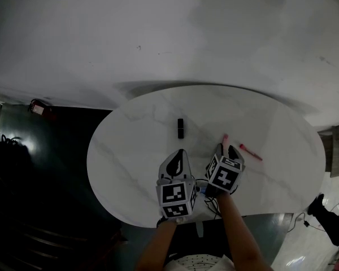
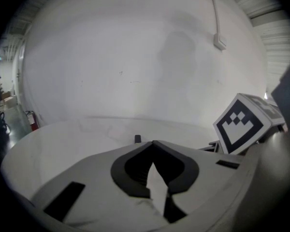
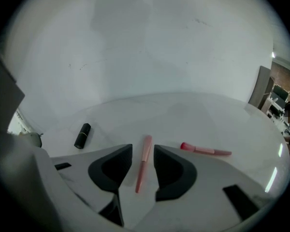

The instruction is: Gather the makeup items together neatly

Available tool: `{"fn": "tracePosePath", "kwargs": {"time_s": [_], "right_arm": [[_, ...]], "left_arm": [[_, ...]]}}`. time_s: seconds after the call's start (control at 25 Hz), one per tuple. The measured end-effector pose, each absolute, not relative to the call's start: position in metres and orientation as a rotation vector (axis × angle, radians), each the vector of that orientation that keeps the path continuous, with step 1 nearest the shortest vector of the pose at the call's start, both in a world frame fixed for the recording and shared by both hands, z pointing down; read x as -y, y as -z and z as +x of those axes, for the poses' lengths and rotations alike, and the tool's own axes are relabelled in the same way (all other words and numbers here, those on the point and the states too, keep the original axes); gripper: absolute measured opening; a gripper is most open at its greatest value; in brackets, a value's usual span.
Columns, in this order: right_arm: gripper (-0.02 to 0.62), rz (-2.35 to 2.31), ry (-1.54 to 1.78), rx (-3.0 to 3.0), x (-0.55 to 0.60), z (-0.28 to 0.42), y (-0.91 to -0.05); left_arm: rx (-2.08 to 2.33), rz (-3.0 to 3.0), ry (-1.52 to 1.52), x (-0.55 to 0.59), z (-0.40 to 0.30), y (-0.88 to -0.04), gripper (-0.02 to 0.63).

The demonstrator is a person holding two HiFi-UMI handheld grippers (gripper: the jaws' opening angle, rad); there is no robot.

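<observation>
We're seeing a white marble oval table (image 1: 124, 162), a red object (image 1: 39, 108) sitting on dark floor (image 1: 45, 196), someone's leg (image 1: 326, 218) showing far right.

Pink pencil (image 3: 141, 164) between parted gripper (image 3: 142, 149) jaws

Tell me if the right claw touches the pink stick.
Apart: right gripper view shows table either side of the pink stick inside the right claw.

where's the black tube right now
Head view: the black tube lies on the table, just beyond the left gripper and left of the pink stick.
</observation>
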State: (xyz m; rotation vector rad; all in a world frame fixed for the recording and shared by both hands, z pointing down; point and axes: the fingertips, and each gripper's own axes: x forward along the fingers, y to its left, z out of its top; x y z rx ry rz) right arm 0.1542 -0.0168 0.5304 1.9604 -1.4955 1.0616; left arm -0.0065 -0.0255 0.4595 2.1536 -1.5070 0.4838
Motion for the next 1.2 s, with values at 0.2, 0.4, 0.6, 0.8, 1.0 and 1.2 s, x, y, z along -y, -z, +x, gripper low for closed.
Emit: {"fn": "tracePosePath", "kwargs": {"time_s": [0.2,0.4,0.6,0.8,1.0,1.2], "right_arm": [[0.141,1.957,-1.073,1.480,0.022,0.157,-0.538],[0.141,1.925,-1.104,1.464,0.020,0.154,-0.549],[0.133,1.921,-1.108,1.434,0.016,0.154,-0.558],[0.117,1.907,-1.061,1.424,0.016,0.155,-0.559],[0.115,1.878,-1.000,1.427,0.016,0.152,-0.559],[0.109,1.878,-0.945,1.462,0.020,0.150,-0.560]], "left_arm": [[1.520,2.140,-0.491,0.027,-0.009,-0.463,0.038],[1.532,2.117,-0.495,0.027,-0.017,-0.468,0.038],[1.547,2.103,-0.495,0.028,-0.024,-0.469,0.038],[1.556,2.080,-0.498,0.027,-0.030,-0.473,0.038],[1.558,2.064,-0.495,0.027,-0.032,-0.477,0.038],[1.564,2.054,-0.494,0.025,-0.033,-0.479,0.038]]}}
